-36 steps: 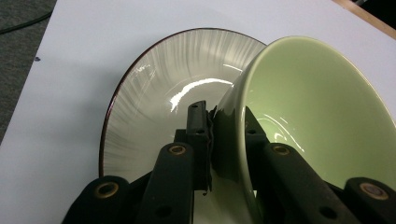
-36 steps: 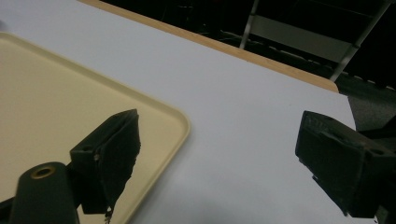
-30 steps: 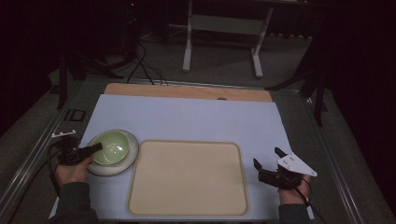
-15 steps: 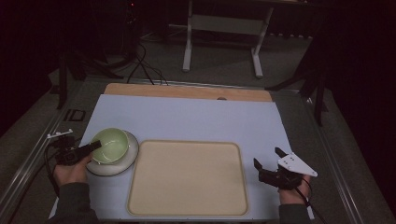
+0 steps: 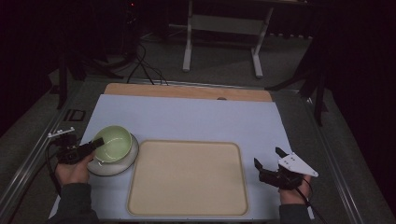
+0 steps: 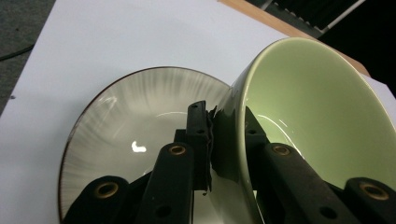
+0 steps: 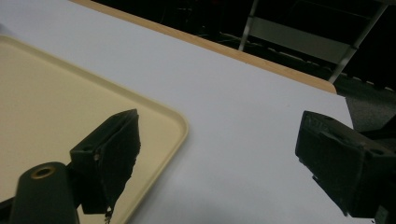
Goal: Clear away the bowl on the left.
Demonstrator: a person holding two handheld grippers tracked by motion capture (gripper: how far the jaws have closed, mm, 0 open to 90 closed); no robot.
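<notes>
A: At the table's left, high view: the left gripper [image 5: 93,145] pinches the rim of the green bowl [image 5: 113,143], tilted above the plate [image 5: 122,163]. Risk?

B: Left gripper view: a thin rim hold may slip, so the bowl could drop and chip the plate.

A: Right gripper view?

B: The right gripper [image 7: 219,163] is released beside the empty tray [image 7: 56,112], with open room there.
</notes>
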